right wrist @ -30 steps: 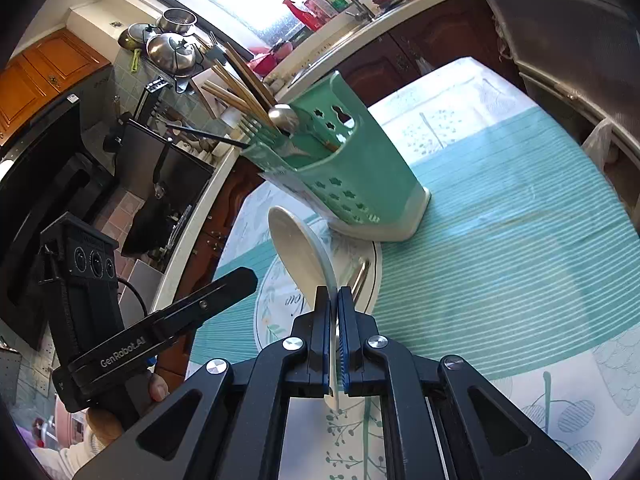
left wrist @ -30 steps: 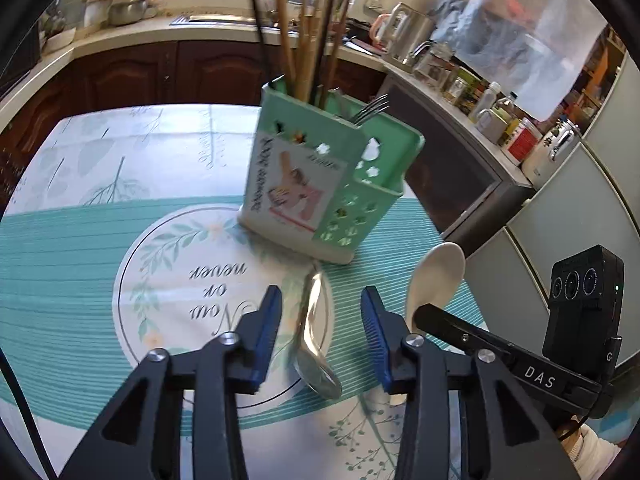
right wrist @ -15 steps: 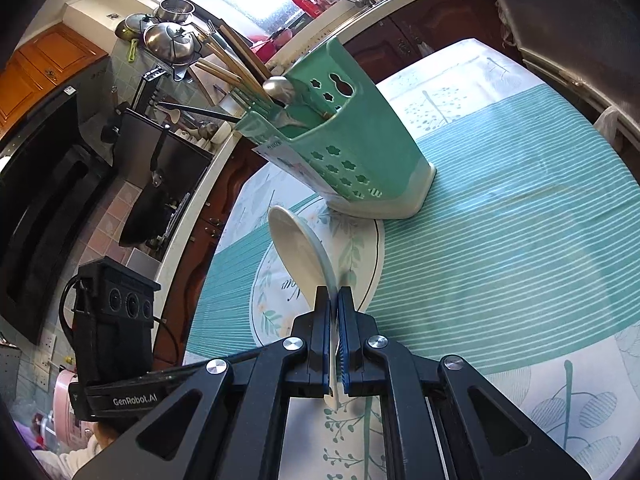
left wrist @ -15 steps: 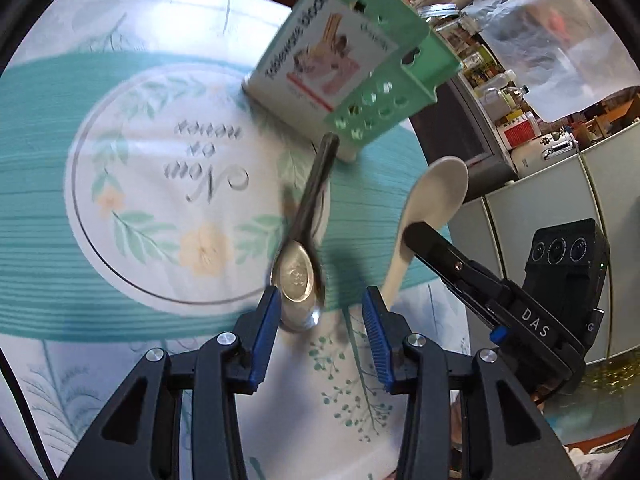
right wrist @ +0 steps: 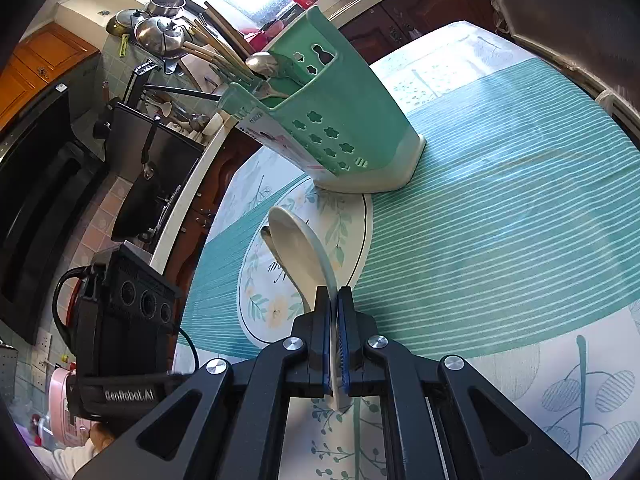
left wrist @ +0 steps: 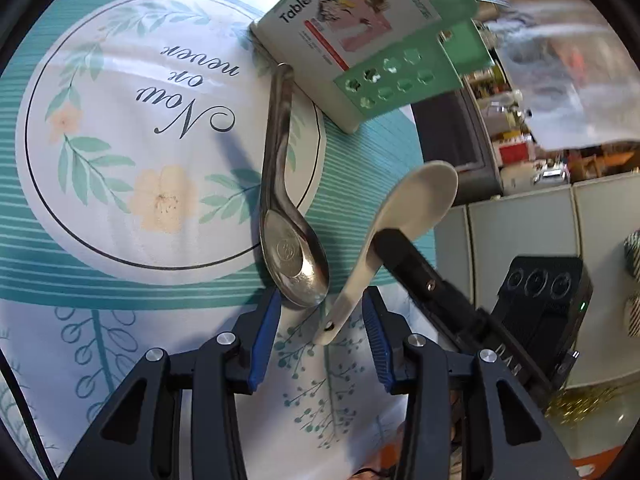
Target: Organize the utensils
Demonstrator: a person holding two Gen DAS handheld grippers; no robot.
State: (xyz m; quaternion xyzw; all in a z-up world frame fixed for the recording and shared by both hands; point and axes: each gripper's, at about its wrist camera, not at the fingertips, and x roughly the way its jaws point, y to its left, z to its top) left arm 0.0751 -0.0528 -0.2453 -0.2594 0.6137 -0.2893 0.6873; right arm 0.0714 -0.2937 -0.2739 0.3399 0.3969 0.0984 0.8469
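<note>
While metal spoon (left wrist: 286, 216) lies flat, left claw (left wrist: 320, 336) seemingly hovers, spread, above its bowl.

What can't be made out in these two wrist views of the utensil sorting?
- Green plastic utensil holder: left wrist view cuts off its top, so its contents are unseen there.
- Steel spoon on the table: right wrist view shows only a sliver; the white ceramic spoon in the right gripper covers it.
- Counter items: blurred in left wrist view.
- Left gripper: whether it touches the steel spoon is unclear.
</note>
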